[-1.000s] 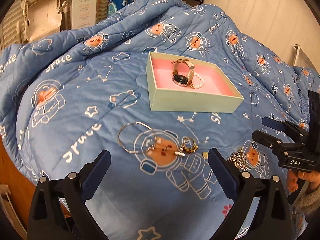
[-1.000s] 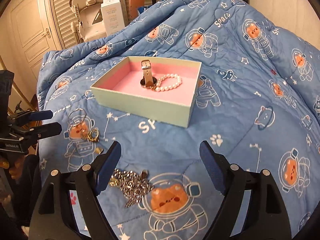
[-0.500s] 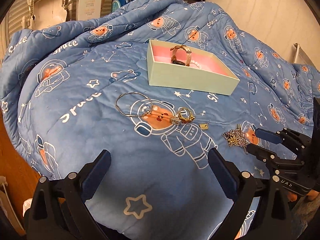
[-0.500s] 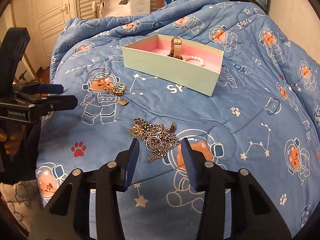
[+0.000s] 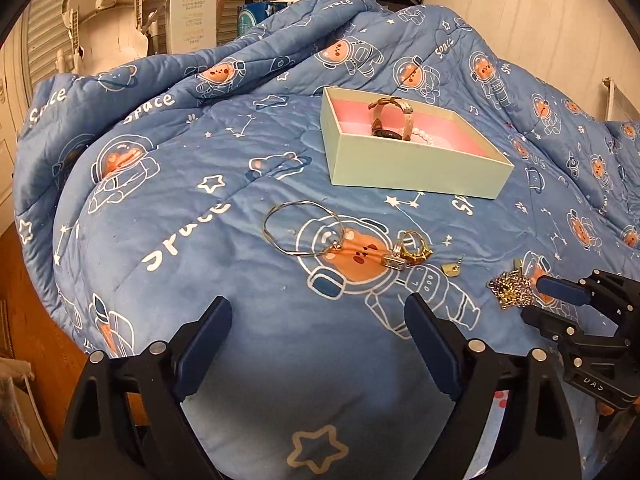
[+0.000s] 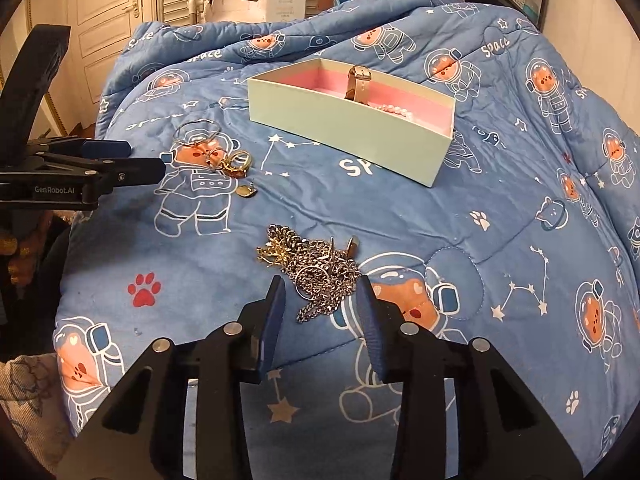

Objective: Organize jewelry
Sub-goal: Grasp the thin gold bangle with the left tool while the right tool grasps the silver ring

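A mint box with pink lining (image 5: 416,168) (image 6: 352,128) sits on the blue quilt and holds a watch (image 5: 390,118) (image 6: 357,82) and a pearl bracelet (image 6: 394,109). A wire bangle (image 5: 304,228) (image 6: 196,132), gold rings (image 5: 412,248) (image 6: 236,162) and a small gold earring (image 5: 452,268) (image 6: 246,191) lie in front of it. A heap of silver and gold chains (image 6: 316,268) (image 5: 512,290) lies just ahead of my right gripper (image 6: 320,296), which is partly open with its fingertips either side of the heap's near end. My left gripper (image 5: 318,320) is open and empty, short of the bangle.
The quilt (image 5: 200,208) rises in folds behind the box. A white carton (image 5: 192,12) and a white plastic seat (image 5: 104,20) stand beyond it. The bed edge drops to a wooden floor (image 5: 24,320) at left. Each gripper shows in the other's view (image 6: 88,168) (image 5: 580,320).
The right gripper narrowed its jaws and closed in on the chain heap. Both cameras drew back and lower, so the box looks farther. The jewelry has not moved.
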`<state>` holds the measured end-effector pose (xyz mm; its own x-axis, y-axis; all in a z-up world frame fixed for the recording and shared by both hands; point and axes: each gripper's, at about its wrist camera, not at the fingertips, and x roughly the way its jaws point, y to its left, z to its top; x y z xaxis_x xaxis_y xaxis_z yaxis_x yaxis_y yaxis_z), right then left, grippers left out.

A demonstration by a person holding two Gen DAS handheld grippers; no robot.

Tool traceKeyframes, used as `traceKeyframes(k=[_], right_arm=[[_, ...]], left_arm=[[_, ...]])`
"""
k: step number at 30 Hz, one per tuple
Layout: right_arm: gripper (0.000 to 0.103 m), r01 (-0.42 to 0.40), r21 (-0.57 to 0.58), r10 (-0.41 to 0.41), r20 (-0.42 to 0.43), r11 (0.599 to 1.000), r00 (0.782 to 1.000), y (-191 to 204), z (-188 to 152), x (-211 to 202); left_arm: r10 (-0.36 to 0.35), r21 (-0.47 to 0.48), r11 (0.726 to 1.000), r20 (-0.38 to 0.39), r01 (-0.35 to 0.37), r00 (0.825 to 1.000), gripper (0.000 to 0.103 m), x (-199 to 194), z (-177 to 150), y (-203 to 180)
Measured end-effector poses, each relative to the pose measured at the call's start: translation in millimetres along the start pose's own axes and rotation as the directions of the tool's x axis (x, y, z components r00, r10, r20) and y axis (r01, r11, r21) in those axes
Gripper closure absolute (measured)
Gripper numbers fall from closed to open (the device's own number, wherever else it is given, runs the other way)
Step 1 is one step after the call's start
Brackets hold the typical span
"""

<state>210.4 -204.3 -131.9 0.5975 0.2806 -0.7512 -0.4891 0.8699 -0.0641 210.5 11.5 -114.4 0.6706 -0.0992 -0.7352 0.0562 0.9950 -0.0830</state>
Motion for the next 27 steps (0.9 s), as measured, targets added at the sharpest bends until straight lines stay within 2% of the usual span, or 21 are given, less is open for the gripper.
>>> traceKeyframes(k=[4,13,24,26,27], right_arm=[[0.068,0.002,-0.004,-0.002,-0.002,1.0,1.0,-0.1,1.6,2.7],[0.083,0.008,-0.037,-0.008,-0.004,0.999,1.0,6.2,2.3,6.5],[0.083,0.0,0.016,0.0,0.019,1.0,1.0,-2.2,0.9,1.8],[0.083,-0.019,0.045,0.018,0.024,0.999,1.0,-7.6,1.0,0.2],[0.083,-0.029,0.059,0.027,0.025,0.998,0.999,-9.9,1.2,-0.3]], left_arm=[[0.017,0.016,1.0,0.003,-0.017,1.0,0.018,6.0,4.0,2.1],[0.054,0.057,0.997,0.001,-0.054,0.999,0.018,18.4,8.3,5.9],[0.065,0.136,0.989,-0.004,-0.064,0.998,0.018,39.2,25.9,5.4],[0.061,0.147,0.987,-0.023,-0.057,0.998,0.019,45.3,31.3,4.8],[0.056,0.153,0.987,-0.028,-0.051,0.998,0.023,47.0,33.4,3.9]])
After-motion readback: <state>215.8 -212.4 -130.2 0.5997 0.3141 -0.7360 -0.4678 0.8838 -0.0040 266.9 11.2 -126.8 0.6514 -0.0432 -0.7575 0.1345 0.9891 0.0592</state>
